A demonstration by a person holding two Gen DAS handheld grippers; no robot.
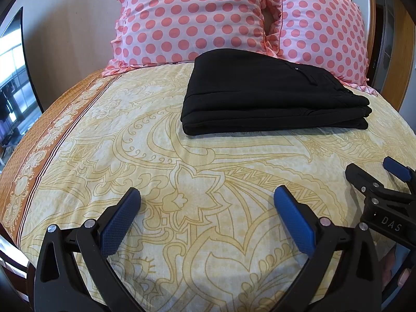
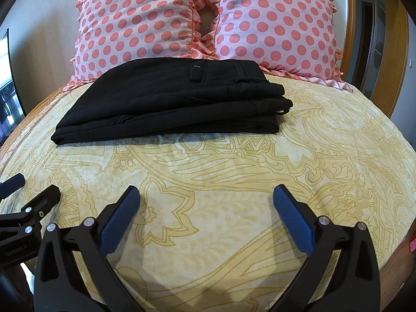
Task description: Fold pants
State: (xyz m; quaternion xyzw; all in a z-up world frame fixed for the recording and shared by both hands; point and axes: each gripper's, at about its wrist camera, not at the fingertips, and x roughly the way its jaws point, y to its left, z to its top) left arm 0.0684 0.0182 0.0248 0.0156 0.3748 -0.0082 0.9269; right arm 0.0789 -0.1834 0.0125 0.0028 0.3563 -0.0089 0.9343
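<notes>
Black pants (image 1: 262, 96) lie folded into a neat layered stack on the yellow patterned bedsheet (image 1: 197, 182), just in front of the pillows; they also show in the right wrist view (image 2: 171, 104). My left gripper (image 1: 206, 197) is open and empty, hovering over the sheet well short of the pants. My right gripper (image 2: 205, 195) is open and empty too, also short of the stack. The right gripper shows at the right edge of the left wrist view (image 1: 374, 171), and the left gripper at the left edge of the right wrist view (image 2: 31, 184).
Two pink polka-dot pillows (image 1: 192, 18) (image 2: 275, 23) lean against the wall behind the pants. A wooden headboard or door frame (image 2: 390, 59) stands at the right. A window (image 1: 13, 78) is at the far left. The bed's orange border (image 1: 39, 156) marks its left edge.
</notes>
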